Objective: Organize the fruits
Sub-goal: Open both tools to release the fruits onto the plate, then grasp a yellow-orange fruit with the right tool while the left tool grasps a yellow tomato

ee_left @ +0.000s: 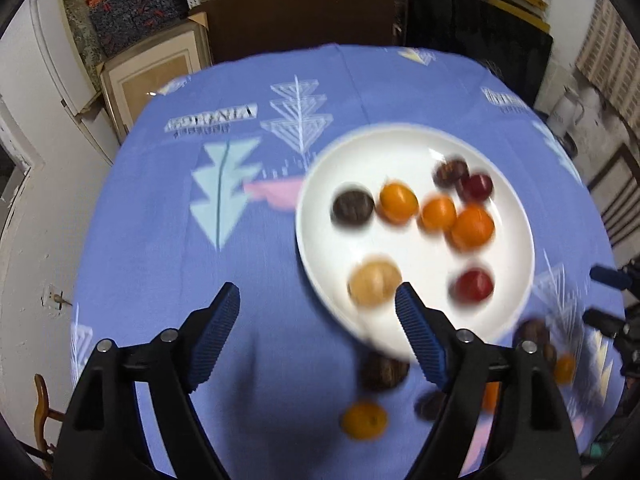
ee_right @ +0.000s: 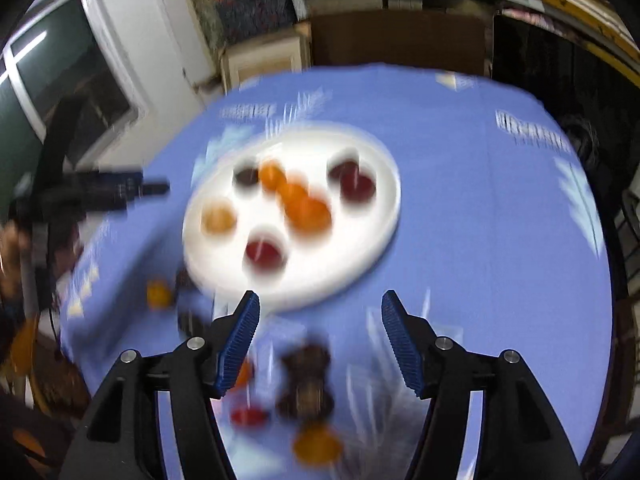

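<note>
A white plate on the blue tablecloth holds several small fruits: oranges, dark red ones, dark brown ones and a tan one. Loose fruits lie on the cloth in front of the plate: a dark brown one, an orange one, a red one. My left gripper hangs open over the plate's near left rim, holding nothing. My right gripper is open and unloaded above the loose fruits by the plate's near edge. Both views are motion-blurred.
The round table has a patterned blue cloth. Shelves and cardboard stand behind it, a white wall at the left. The right gripper shows at the right edge of the left wrist view; the left gripper shows at the left of the right wrist view.
</note>
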`<state>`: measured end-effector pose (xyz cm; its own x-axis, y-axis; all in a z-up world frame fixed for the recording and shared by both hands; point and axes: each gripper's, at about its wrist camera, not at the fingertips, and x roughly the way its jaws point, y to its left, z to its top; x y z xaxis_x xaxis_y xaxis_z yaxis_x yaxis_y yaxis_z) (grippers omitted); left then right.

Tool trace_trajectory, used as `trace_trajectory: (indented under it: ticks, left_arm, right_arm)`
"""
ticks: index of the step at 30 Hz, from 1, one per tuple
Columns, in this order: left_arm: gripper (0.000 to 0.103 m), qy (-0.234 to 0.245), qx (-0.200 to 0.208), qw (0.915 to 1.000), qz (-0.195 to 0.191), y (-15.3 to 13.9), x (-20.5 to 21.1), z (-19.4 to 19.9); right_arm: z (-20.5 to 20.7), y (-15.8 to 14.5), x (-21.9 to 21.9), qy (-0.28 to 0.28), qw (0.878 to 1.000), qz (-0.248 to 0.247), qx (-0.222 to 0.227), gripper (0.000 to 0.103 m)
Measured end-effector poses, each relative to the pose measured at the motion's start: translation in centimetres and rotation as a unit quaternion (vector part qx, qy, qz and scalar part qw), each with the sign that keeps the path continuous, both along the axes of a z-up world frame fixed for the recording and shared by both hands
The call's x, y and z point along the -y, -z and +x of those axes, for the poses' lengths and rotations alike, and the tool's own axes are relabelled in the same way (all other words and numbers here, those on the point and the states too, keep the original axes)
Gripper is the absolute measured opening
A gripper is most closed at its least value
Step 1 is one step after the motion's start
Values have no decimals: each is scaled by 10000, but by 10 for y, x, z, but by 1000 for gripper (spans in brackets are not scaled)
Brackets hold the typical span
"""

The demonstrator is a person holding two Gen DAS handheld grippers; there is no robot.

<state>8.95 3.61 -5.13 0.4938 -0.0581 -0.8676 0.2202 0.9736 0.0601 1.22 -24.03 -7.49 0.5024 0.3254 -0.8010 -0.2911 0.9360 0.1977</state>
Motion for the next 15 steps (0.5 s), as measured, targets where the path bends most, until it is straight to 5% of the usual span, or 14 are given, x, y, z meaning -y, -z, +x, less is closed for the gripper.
trace_trajectory:
  ticks: [5,11,14,15]
  left_arm:
    - [78,26,-306,9995,-120,18,0,-38]
    - [78,363,-458,9981,-217,24,18,-72]
    - [78,685,-483,9963,-203,25,36,-88]
    - [78,770,-495,9956,-194,26,42,-92]
  right_arm:
    - [-56,42,-1,-174,9977,-374,-544,64]
    - [-64,63,-6,-162,9970,-489,-579,64]
    - [-58,70,-9,-175,9960,-557,-676,37]
    - [-56,71,-8,-172,9961,-524,-696,37]
